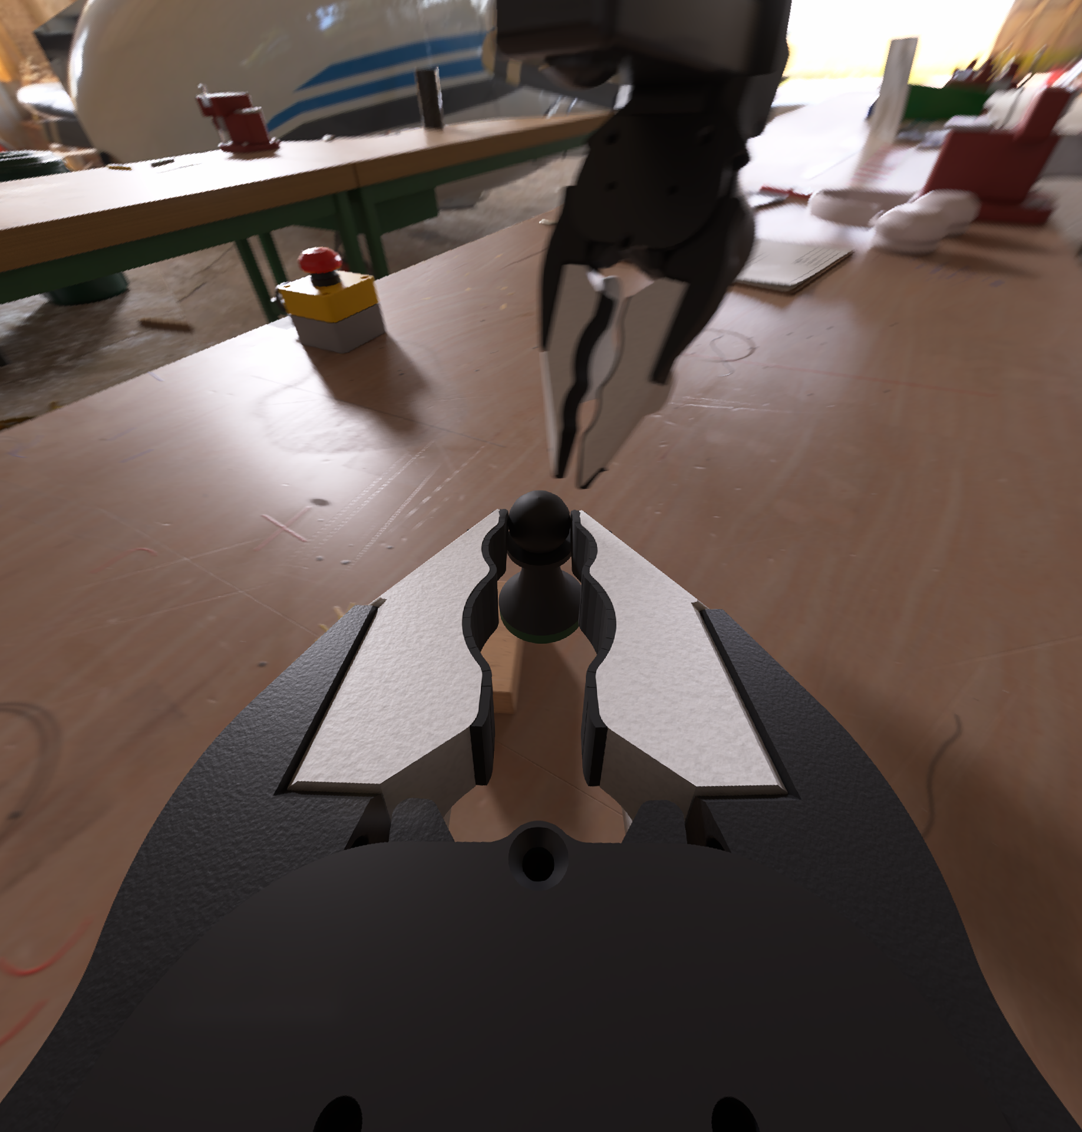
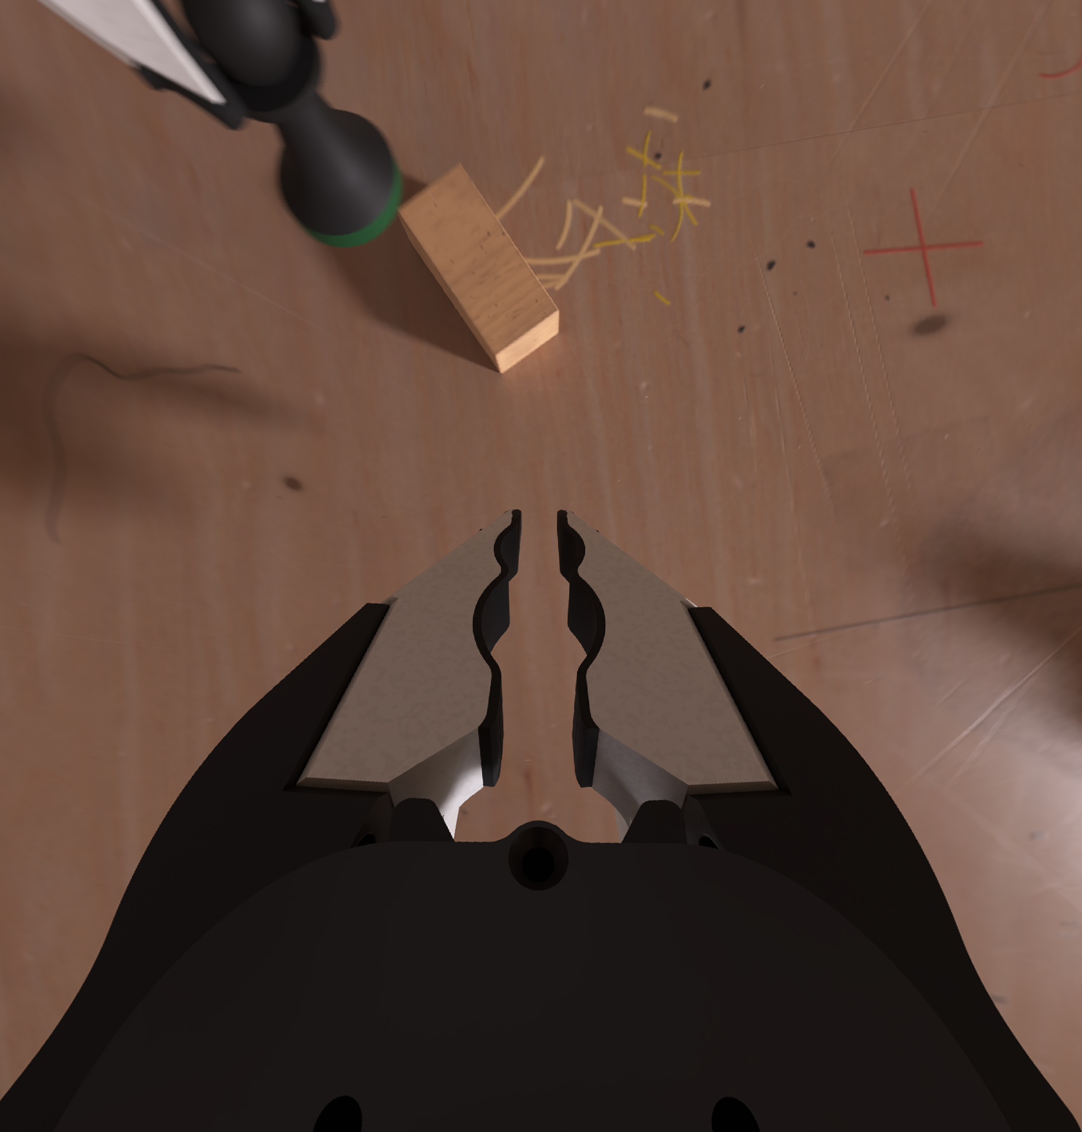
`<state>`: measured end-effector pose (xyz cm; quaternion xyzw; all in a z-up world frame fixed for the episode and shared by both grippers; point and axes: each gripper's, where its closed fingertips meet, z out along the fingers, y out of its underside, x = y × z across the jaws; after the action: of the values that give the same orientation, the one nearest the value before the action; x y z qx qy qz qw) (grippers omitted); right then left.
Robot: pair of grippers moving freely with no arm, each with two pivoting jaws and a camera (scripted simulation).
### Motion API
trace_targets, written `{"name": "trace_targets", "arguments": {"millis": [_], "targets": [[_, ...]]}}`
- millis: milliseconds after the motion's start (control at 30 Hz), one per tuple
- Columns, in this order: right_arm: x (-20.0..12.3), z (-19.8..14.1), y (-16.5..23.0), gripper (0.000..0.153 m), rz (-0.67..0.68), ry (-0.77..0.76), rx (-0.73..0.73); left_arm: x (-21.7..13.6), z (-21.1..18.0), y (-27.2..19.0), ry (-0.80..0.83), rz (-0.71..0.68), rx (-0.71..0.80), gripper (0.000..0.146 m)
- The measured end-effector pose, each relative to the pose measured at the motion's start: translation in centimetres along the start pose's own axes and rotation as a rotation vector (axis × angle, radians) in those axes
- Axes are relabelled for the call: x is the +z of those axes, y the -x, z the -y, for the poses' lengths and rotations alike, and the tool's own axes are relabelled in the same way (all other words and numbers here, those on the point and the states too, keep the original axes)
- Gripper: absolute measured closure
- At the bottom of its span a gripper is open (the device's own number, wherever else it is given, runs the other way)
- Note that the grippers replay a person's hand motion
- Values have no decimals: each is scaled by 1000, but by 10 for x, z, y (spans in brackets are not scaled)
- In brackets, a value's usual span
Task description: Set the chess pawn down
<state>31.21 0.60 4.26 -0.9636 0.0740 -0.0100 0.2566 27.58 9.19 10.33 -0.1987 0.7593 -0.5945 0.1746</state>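
Note:
A black chess pawn (image 1: 537,588) with a green felt base is held by its round head between my left gripper's (image 1: 538,520) fingertips. It also shows in the right wrist view (image 2: 336,177), its base low over the table next to the end of a small wooden block (image 2: 480,263). I cannot tell whether the base touches the table. My right gripper (image 2: 538,517) is empty, its jaws nearly together with a thin gap. It hangs point down just beyond the pawn in the left wrist view (image 1: 572,481).
The brown table (image 1: 832,551) is scratched and marked, with yellow shavings (image 2: 649,202) beside the block. A yellow and grey box with a red button (image 1: 330,303) stands at the far left edge. Papers and red and white items (image 1: 955,196) lie far right.

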Motion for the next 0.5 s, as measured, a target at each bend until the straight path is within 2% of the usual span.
{"name": "trace_targets", "arguments": {"millis": [67, 167, 500], "targets": [[10, 3, -7, 141, -13, 93, -83, -3, -8, -9, -45, -59, -12, 126], [20, 8, -7, 140, 19, 152, -146, -3, -18, -8, 9, -106, 24, 126], [35, 10, -10, 142, 25, 246, -170, -9, -22, -12, -37, -158, 10, 126]]}}
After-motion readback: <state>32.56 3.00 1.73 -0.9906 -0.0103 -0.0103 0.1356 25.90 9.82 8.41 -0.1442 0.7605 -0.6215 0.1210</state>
